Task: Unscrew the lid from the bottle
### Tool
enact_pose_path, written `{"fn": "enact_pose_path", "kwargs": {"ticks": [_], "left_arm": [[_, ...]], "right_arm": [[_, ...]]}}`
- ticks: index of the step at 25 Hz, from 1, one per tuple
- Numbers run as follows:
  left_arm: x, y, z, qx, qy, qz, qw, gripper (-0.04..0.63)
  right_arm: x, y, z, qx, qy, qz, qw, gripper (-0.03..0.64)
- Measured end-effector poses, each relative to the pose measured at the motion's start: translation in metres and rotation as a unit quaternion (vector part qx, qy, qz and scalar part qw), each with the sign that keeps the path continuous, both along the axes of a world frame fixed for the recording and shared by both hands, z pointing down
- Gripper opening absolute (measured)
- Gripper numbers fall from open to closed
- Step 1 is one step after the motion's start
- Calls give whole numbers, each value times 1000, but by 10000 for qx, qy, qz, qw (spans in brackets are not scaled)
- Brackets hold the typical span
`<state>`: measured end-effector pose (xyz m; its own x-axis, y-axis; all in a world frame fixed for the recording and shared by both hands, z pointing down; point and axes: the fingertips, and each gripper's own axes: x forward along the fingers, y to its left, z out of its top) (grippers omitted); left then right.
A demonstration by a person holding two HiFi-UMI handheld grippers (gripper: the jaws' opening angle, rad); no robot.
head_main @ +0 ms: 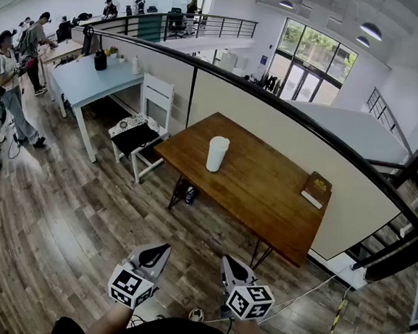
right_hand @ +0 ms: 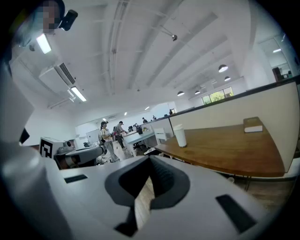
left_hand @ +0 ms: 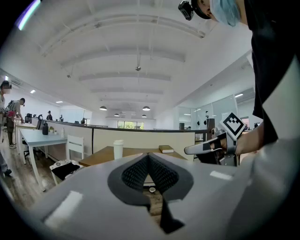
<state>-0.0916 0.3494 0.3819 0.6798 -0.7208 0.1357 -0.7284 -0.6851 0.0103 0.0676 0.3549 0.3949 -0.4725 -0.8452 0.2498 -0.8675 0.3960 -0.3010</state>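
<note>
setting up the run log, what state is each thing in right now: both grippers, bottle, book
left gripper: shut, empty, short of the table
right gripper: shut, empty, short of the table
bottle: upright on the table, lid on
book: closed, flat near the table's edge

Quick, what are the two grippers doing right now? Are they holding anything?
Left gripper: closed, holding nothing.
Right gripper: closed, holding nothing.
</note>
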Motion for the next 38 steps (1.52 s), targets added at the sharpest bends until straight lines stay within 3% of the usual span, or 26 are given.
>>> {"fn": "enact_pose_path", "kwargs": {"ticks": [7, 10, 11, 13, 15, 25, 38], "left_arm": [[25, -12, 2, 21, 226, -181, 9996, 14], [42, -14, 6, -13, 281, -224, 9994, 171], [47, -16, 7, -35, 289, -263, 9992, 179], [56, -18, 11, -73, 315, -357, 9988, 179], [61, -19, 15, -158, 379, -488, 9980, 189], [76, -44, 40, -425, 383, -654, 9962, 235], [45, -175, 49, -471, 275, -118, 9984, 242]], "right_arm": [[19, -15, 3, 130, -277, -227, 9993, 13], [34, -20, 2, 221, -195, -277, 9992, 21], [39, -22, 3, 223, -172, -313, 9991, 23], [48, -26, 4, 204, -165, -379, 9989, 60], [55, -31, 6, 188, -162, -419, 9988, 168], [74, -69, 14, 186, -203, -453, 9986, 190], [36, -184, 13, 208, -155, -121, 9996, 198]]}}
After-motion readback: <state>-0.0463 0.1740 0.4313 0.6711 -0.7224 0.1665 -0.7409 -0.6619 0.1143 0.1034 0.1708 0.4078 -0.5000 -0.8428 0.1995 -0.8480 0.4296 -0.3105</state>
